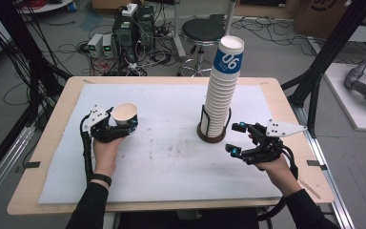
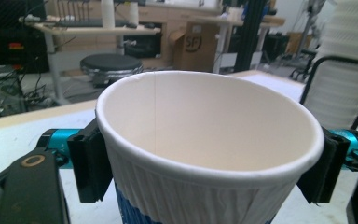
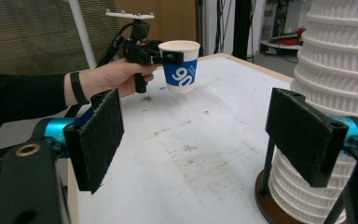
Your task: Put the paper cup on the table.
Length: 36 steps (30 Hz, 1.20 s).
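White-covered wooden worktop (image 1: 171, 157) in a cable-strewn lab. Left tongs (image 1: 121, 125) grip a single white ribbed paper cup with a blue band (image 1: 125, 114) just under its rim, mouth up, axis roughly upright, held clear above the worktop's left half per the right gripper view (image 3: 181, 65). Tall stack of white paper cups (image 1: 223, 93) stands in a black wire holder on a round dark base (image 1: 211, 136), well right of the held cup. Right tongs (image 1: 236, 139) are open and empty, just beside the stack's foot, so the right hand is the nearer one to the stack. Cup bottom is cut off in the left gripper view (image 2: 205, 140); the stack top is cropped in the right gripper view.
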Tool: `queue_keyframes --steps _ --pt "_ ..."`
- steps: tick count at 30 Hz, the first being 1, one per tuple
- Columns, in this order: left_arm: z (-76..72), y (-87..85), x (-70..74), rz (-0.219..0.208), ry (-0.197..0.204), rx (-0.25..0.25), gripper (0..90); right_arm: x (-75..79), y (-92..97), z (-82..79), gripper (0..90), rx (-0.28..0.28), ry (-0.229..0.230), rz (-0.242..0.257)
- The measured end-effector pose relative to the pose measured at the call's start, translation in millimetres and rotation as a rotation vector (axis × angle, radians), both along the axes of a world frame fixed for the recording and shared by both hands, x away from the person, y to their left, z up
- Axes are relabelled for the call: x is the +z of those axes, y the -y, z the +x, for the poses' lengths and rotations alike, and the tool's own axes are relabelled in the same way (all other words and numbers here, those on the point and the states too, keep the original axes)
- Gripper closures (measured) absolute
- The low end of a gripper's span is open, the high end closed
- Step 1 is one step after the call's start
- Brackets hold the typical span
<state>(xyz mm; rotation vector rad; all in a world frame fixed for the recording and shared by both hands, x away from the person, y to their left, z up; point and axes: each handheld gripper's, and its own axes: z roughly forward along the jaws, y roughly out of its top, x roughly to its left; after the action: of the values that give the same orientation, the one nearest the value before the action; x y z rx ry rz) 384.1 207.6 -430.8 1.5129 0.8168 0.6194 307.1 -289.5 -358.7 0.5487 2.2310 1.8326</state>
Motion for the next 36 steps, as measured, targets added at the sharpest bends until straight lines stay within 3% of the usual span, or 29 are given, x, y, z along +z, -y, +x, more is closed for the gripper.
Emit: queue_keyframes --steps 2,12,18,24,33,36 --pt "2.0 0.9 -2.1 0.029 -0.01 0.015 20.5 -0.4 0.0 -0.3 19.5 0.002 -0.001 -0.003" --pt "9.8 -1.8 -10.8 0.036 -0.059 0.071 20.5 -2.6 -0.6 -0.1 19.5 0.002 -0.006 -0.005" --pt "11.9 3.5 -14.2 0.103 -0.088 0.065 20.1 -2.7 0.0 0.1 19.5 0.001 -0.006 -0.005" --pt "9.9 3.5 -12.7 0.108 -0.114 0.079 18.2 -3.2 -0.1 0.9 19.6 0.001 -0.011 -0.007" --pt "7.0 6.6 -12.1 0.188 -0.18 0.088 16.9 -4.1 -3.4 4.5 19.5 0.007 -0.011 -0.006" --pt "6.7 6.6 -12.3 0.185 -0.193 0.083 16.5 -3.7 -3.9 4.9 19.5 0.008 -0.01 -0.005"
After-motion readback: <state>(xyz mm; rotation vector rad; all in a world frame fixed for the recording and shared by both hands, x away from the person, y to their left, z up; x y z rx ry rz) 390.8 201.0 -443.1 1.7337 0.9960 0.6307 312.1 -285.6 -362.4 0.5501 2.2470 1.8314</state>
